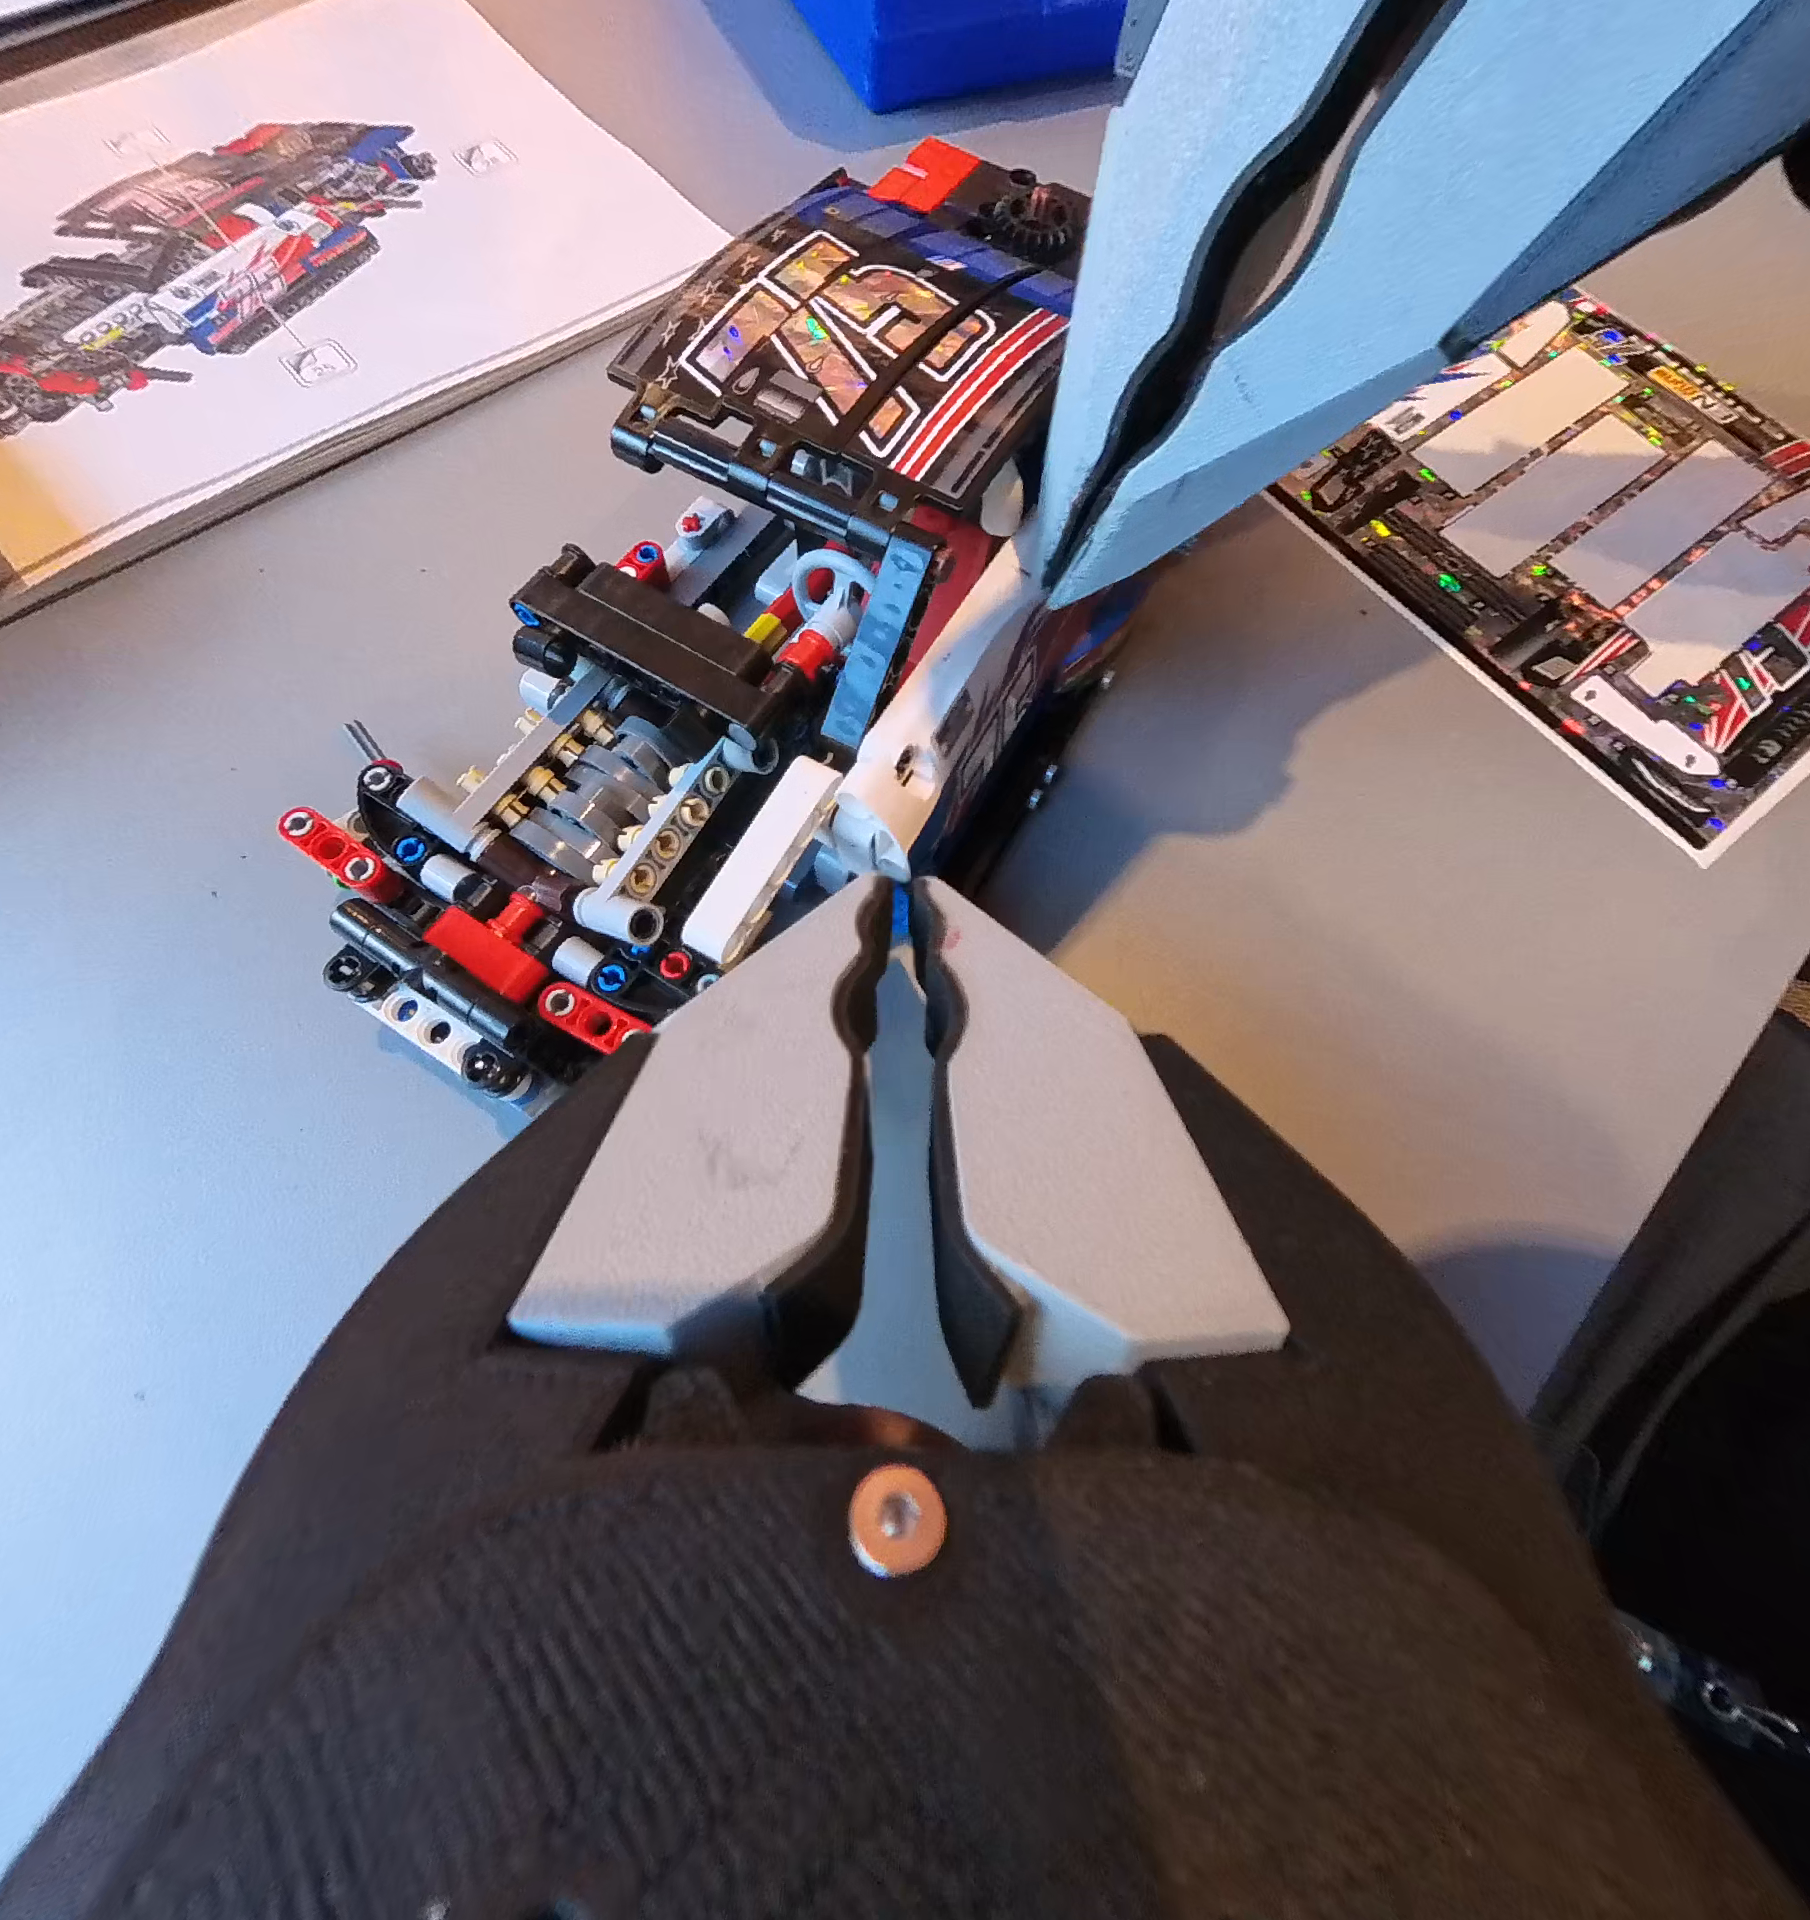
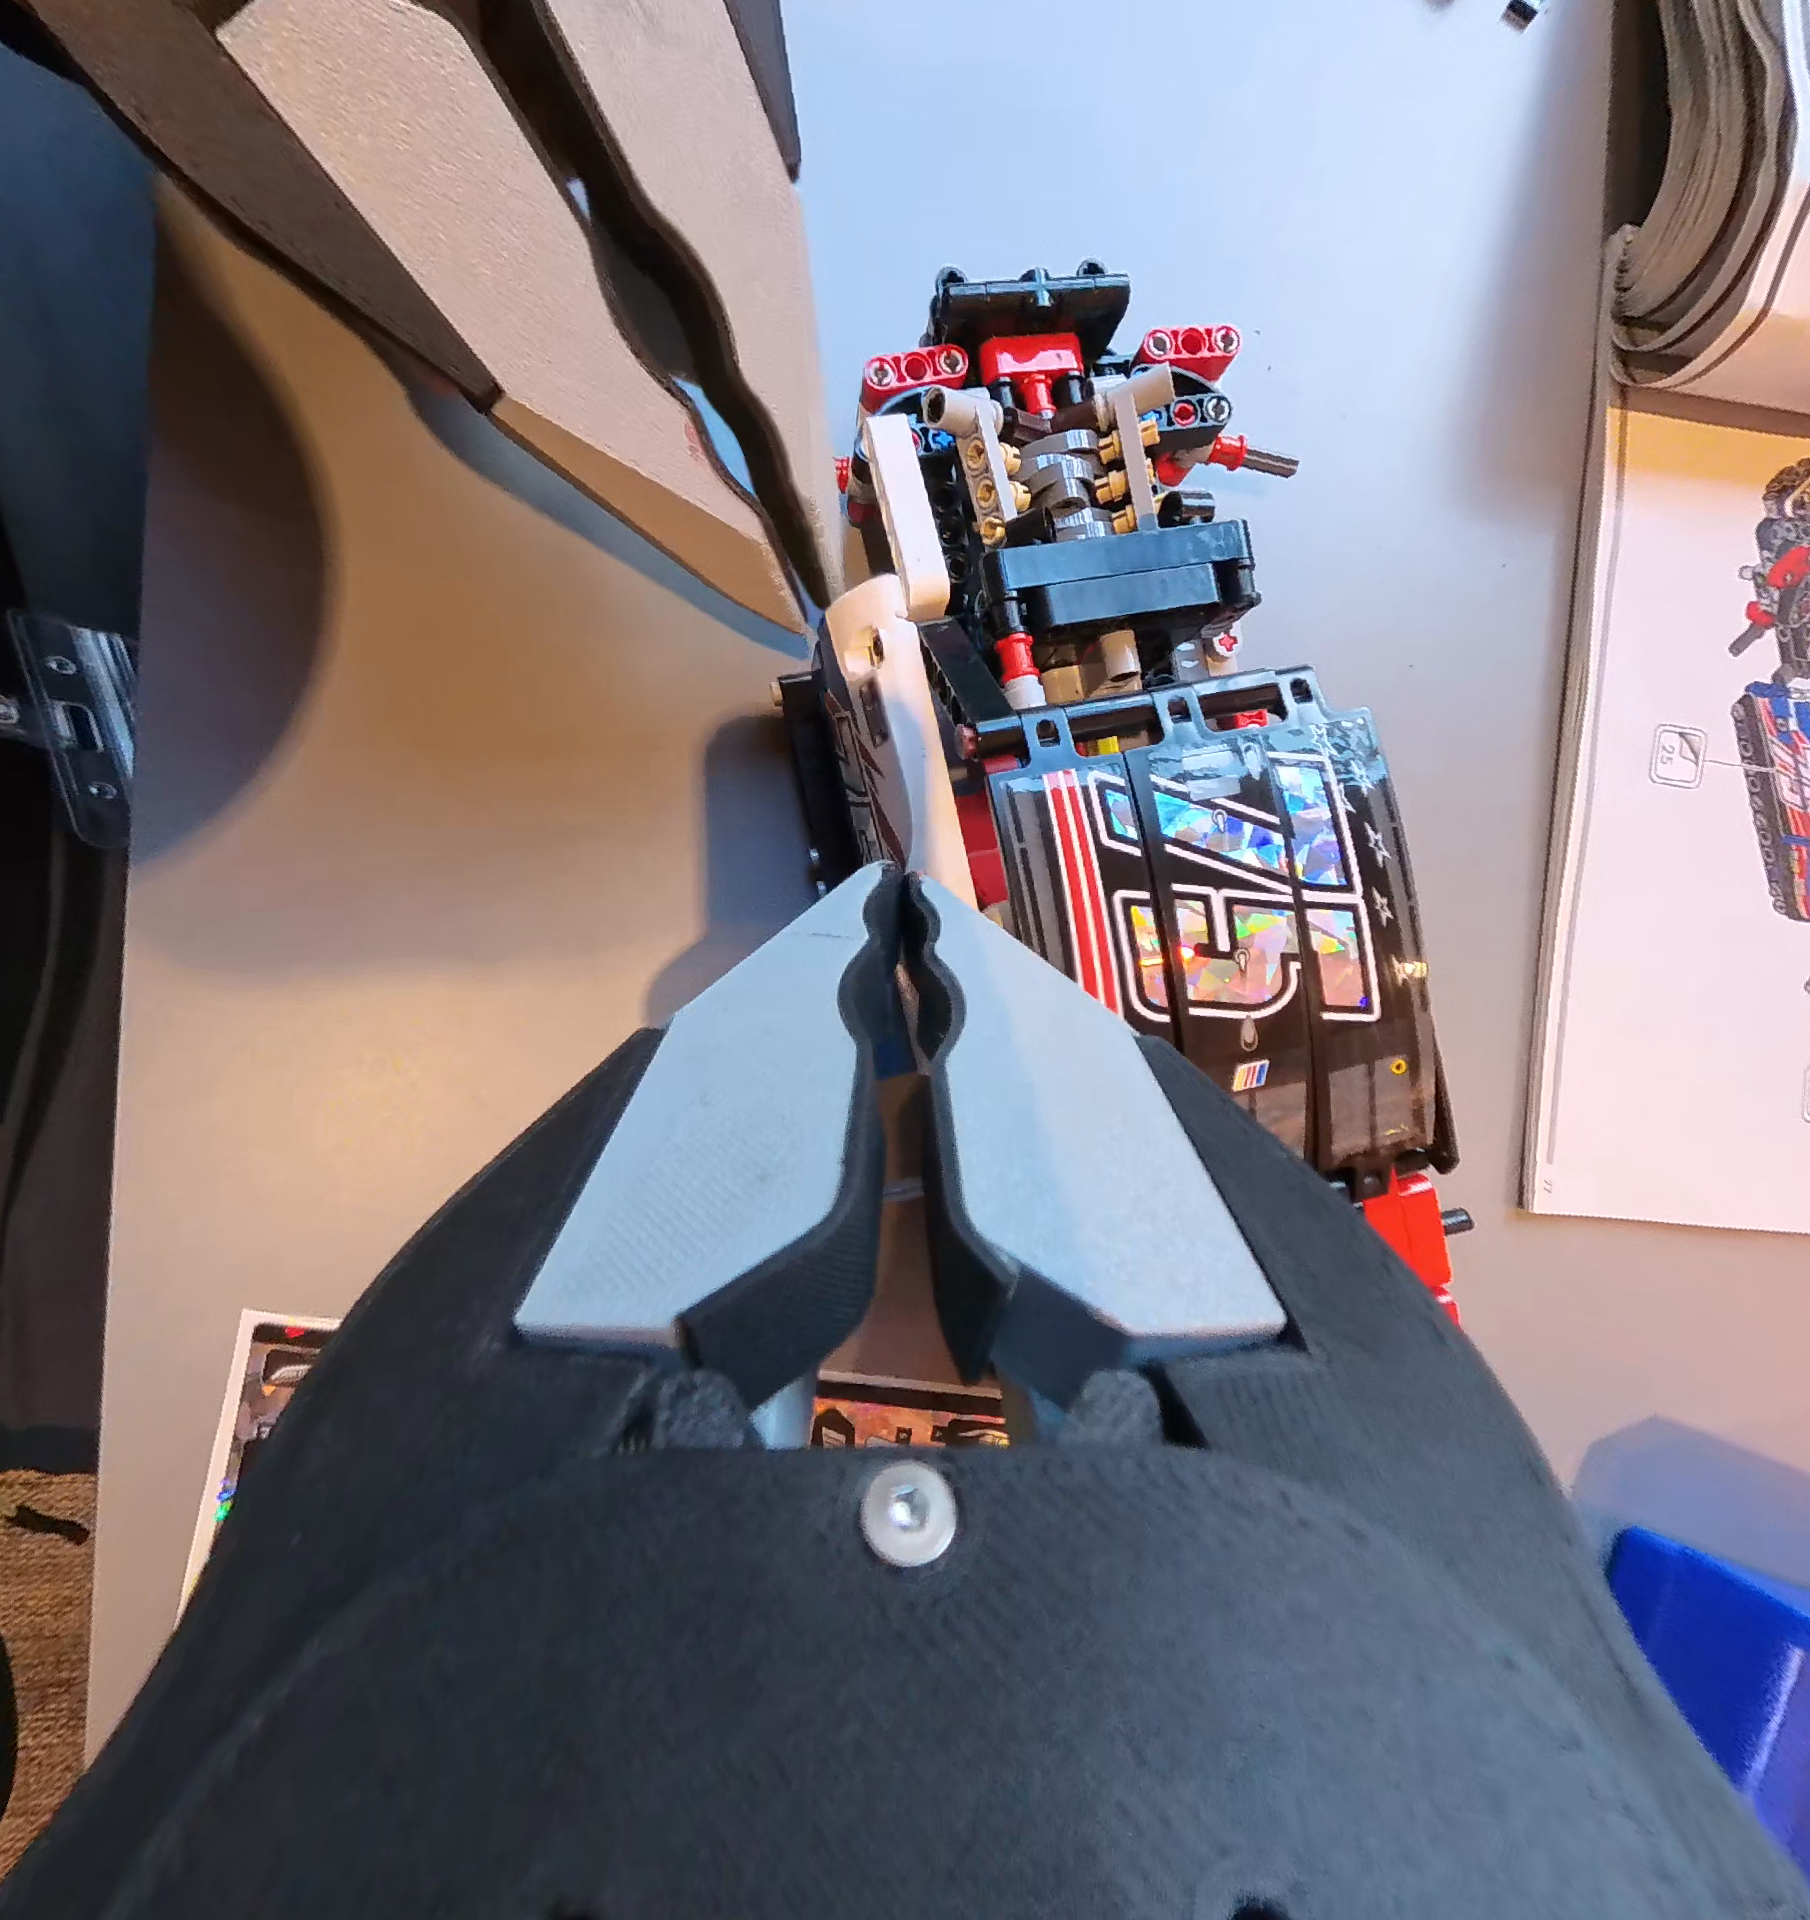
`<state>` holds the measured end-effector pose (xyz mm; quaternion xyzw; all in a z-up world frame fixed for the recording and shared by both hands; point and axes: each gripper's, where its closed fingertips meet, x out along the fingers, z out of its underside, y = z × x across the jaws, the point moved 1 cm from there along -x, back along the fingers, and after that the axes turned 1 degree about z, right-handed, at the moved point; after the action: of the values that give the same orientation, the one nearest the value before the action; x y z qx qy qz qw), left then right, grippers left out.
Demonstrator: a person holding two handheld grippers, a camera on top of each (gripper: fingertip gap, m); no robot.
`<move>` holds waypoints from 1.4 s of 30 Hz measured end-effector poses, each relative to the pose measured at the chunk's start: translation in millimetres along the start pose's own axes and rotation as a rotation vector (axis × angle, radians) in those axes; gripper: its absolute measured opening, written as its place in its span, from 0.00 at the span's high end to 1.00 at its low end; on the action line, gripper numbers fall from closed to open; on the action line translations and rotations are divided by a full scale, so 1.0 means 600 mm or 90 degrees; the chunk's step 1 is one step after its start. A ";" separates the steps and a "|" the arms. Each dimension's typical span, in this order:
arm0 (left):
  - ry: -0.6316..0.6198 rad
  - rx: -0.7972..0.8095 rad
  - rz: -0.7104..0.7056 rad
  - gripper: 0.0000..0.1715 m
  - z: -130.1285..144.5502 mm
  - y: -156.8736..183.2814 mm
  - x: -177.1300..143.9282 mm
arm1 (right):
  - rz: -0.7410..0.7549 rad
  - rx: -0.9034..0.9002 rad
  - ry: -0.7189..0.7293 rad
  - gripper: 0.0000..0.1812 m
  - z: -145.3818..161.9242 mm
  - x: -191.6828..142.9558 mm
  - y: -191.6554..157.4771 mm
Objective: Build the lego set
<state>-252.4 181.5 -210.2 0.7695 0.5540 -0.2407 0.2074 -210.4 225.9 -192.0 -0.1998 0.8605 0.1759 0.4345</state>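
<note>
The partly built lego car (image 1: 610, 769) lies on the grey table; it also shows in the right wrist view (image 2: 1088, 582). It has a black roof (image 1: 849, 343) with a shiny number sticker and a white side panel (image 1: 968, 696). My left gripper (image 1: 903, 891) is shut, its tips touching the front end of that panel. My right gripper (image 2: 903, 881) is shut, its tips against the panel's (image 2: 906, 748) rear end. The right gripper (image 1: 1052, 587) comes in from the upper right in the left wrist view. The left gripper (image 2: 823, 618) comes in from the upper left in the right wrist view. I cannot tell whether either holds a small part.
An open instruction booklet (image 1: 257, 260) lies beyond the car, also in the right wrist view (image 2: 1711, 831). A sticker sheet (image 1: 1607, 571) lies near the table edge. A blue bin (image 1: 963, 52) stands at the back. A person's dark clothing (image 2: 28, 623) is beside the table. The grippers' ends are close to 6 cm from one another.
</note>
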 end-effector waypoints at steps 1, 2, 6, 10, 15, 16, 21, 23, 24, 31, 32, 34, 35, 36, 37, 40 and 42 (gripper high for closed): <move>0.000 0.002 -0.003 1.00 0.000 0.000 -0.002 | 0.003 -0.001 -0.001 1.00 0.000 0.000 0.000; 0.000 0.004 -0.007 0.99 0.000 -0.001 -0.004 | 0.007 -0.001 -0.002 1.00 0.000 0.001 0.001; 0.011 0.044 -0.041 0.96 -0.009 -0.002 -0.018 | 0.024 -0.004 -0.008 1.00 0.000 0.002 0.002; 0.025 0.115 -0.061 0.92 -0.030 0.009 -0.023 | 0.034 -0.003 -0.009 1.00 0.000 0.002 0.002; 0.024 0.147 -0.062 0.89 -0.040 0.013 -0.009 | 0.077 -0.020 -0.013 1.00 -0.001 0.003 0.003; 0.025 0.150 -0.064 0.89 -0.041 0.013 -0.007 | 0.087 -0.024 -0.013 1.00 -0.001 0.003 0.002; 0.019 0.180 -0.086 0.89 -0.044 0.010 0.000 | 0.131 -0.034 -0.006 1.00 0.000 0.003 0.001; 0.009 0.187 -0.092 0.89 -0.041 0.008 0.004 | 0.155 -0.039 -0.004 1.00 -0.001 0.003 0.001; 0.006 0.189 -0.094 0.90 -0.040 0.007 0.006 | 0.171 -0.044 -0.004 1.00 -0.001 0.003 0.001; 0.007 0.179 -0.100 0.90 -0.040 0.003 0.007 | 0.278 -0.114 -0.005 0.92 0.003 0.005 -0.005; 0.006 0.181 -0.102 0.90 -0.040 0.003 0.008 | 0.287 -0.119 -0.005 0.92 0.003 0.006 -0.006; 0.005 0.183 -0.104 0.90 -0.040 0.003 0.008 | 0.300 -0.125 -0.004 0.90 0.004 0.006 -0.006; 0.004 0.182 -0.103 0.91 -0.040 0.004 0.008 | 0.306 -0.127 -0.004 0.90 0.005 0.006 -0.006; 0.004 0.182 -0.102 0.91 -0.040 0.005 0.009 | 0.314 -0.129 -0.004 0.90 0.007 0.006 -0.006; 0.004 0.182 -0.102 0.91 -0.040 0.006 0.009 | 0.324 -0.133 -0.004 0.88 0.008 0.005 -0.006; 0.002 0.188 -0.108 0.92 -0.041 0.005 0.010 | 0.363 -0.156 -0.008 0.85 0.014 0.004 -0.001; 0.000 0.188 -0.109 0.92 -0.042 0.005 0.010 | 0.373 -0.165 -0.013 0.84 0.019 0.005 -0.002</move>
<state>-244.3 199.5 -193.6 0.7417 0.5760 -0.3362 0.0708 -203.9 229.8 -200.8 0.0049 0.8476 0.4034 0.3446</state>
